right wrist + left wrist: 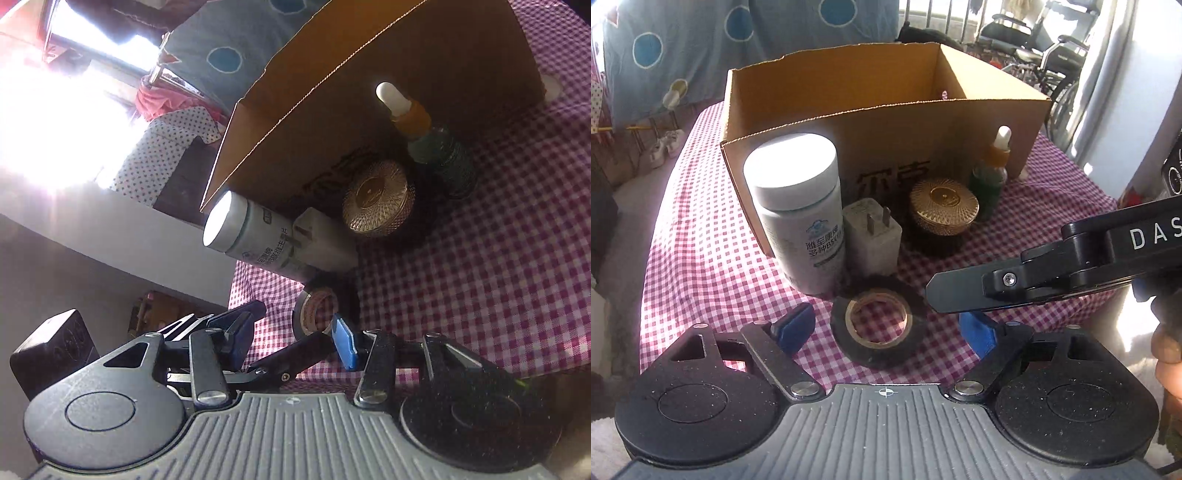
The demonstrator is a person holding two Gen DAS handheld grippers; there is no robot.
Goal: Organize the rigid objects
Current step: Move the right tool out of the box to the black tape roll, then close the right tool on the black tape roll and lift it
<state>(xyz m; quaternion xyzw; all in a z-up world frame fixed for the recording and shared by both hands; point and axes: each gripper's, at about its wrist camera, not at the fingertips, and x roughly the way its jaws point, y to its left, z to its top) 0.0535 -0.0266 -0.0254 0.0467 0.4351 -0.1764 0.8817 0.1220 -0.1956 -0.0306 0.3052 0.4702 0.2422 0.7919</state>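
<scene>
Five items lined up before the cardboard box (886, 122) on the checked worktop (1034, 229).
Left to right: white bottle (799, 210), plug adapter (873, 236), tape roll (878, 325) (nearest, between the released left gripper (886, 330) jaws), gold lid (943, 210), dropper bottle (991, 173). Right gripper (295, 334) jaws parted, empty.

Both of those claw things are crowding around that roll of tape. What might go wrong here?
The left gripper and right gripper converge on the tape roll and may collide. The tall white bottle stands close behind, beside the charger plug; a nudge might topple it. The tape lies flat, so the fingers could slip.
</scene>
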